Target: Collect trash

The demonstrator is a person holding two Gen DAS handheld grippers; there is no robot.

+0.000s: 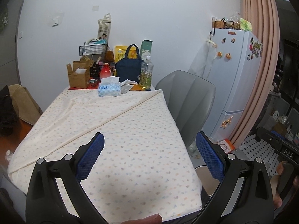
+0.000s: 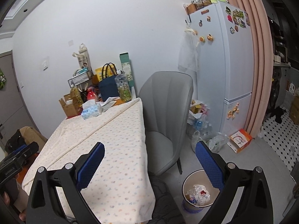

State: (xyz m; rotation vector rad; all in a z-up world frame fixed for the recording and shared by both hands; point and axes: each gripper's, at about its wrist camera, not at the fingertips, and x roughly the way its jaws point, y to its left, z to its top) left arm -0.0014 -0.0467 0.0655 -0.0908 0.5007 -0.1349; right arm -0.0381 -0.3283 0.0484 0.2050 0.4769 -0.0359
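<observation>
The left tool point(image 1: 149, 145) hangs released, its blue pads point(image 1: 91, 155) spread wide with nothing between them, above the near part of the tabletop point(image 1: 130, 130), which is covered by a spotted cream cloth. The right tool point(image 2: 149, 155) is likewise released and empty, one pad over the tabletop's right edge, the other over the floor. Just right of the tabletop's near corner a round bin point(image 2: 200, 191) stands on the floor, holding crumpled trash point(image 2: 198, 192). Behind the bin, a grey chair point(image 2: 168, 115) sits against the tabletop's right side. At the tabletop's far end lie a tissue box point(image 1: 109, 89), a cardboard box point(image 1: 78, 74), a navy bag point(image 1: 129, 69) and a plastic bottle point(image 1: 146, 72). Beyond the chair stands a white fridge point(image 2: 224, 65).
</observation>
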